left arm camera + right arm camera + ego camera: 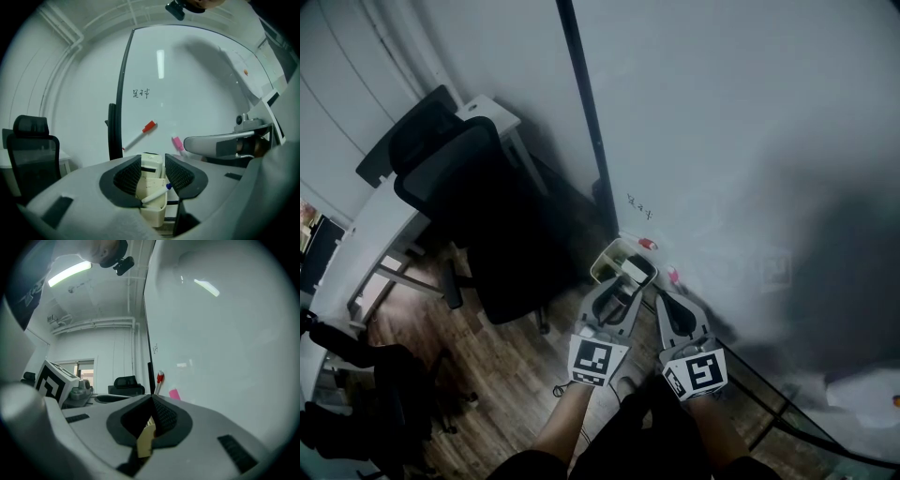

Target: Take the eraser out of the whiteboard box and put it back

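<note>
Framing the eraser (151, 165) from either side, the left tool (152, 159) has its two ribbed black pads standing apart. Neither pad clearly presses on the eraser, so it is open rather than gripping. The right tool (152, 398) waits just beside it with its jaws closed tip to tip. A cream sliver shows in the gap beneath them, probably the box edge, though that is not certain.

The eraser stands upright inside the whiteboard box (152, 213), poking above the rim. It is a cream block with a dark band across it. A slim white marker with a blue end (157, 193) leans across the box in front of it. The box is a small cream plastic tub with rounded corners, hung low on the whiteboard (197, 108).

As for progress, the eraser is in the box and not held, so the lift out appears not yet begun. Gripping, removing and returning it all seem to remain.

The board is smooth, glossy white and edged by a black frame (124, 93). A red-capped marker (140, 133) and a small pink object (177, 143) cling to it. In the head view, a black mesh office chair (478, 216) stands on the wood-grain floor (487, 375).
</note>
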A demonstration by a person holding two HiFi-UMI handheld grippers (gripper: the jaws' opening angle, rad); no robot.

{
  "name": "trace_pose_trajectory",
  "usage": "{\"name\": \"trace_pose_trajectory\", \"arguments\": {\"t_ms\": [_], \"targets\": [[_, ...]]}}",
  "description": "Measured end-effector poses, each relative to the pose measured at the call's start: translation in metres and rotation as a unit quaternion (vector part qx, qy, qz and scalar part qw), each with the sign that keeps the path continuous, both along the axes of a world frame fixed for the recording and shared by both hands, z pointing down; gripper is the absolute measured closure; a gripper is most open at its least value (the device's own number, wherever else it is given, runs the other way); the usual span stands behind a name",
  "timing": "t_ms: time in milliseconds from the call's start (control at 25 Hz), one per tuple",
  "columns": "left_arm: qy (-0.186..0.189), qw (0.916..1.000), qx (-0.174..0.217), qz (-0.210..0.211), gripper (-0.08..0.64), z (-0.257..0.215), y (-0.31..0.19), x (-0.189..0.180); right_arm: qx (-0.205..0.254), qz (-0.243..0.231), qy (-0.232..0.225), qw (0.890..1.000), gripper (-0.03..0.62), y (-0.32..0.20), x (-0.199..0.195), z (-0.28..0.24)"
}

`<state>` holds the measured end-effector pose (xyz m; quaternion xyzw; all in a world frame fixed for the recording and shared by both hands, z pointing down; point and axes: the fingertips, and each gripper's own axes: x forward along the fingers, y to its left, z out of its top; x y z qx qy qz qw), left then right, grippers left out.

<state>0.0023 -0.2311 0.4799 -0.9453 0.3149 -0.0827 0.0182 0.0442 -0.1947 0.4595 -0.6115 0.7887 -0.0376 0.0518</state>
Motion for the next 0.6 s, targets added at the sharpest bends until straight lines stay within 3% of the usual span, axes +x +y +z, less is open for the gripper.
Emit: {"name": "trace_pose_trajectory", "arguments": {"t_ms": [200,600], "targets": [[-0.02,0.9998,0.001,-0.007,0.334,0.002,-0.011,0.007,-0.005,0.004,-0.003,1.0,0.589,0.003,0.005,0.002],[-0.044,0.9989,-0.016,0.002,0.316,0.015,-0.026,0.025,-0.007,0.013,-0.005,1.0,0.591,0.002,0.018,0.004]]}}
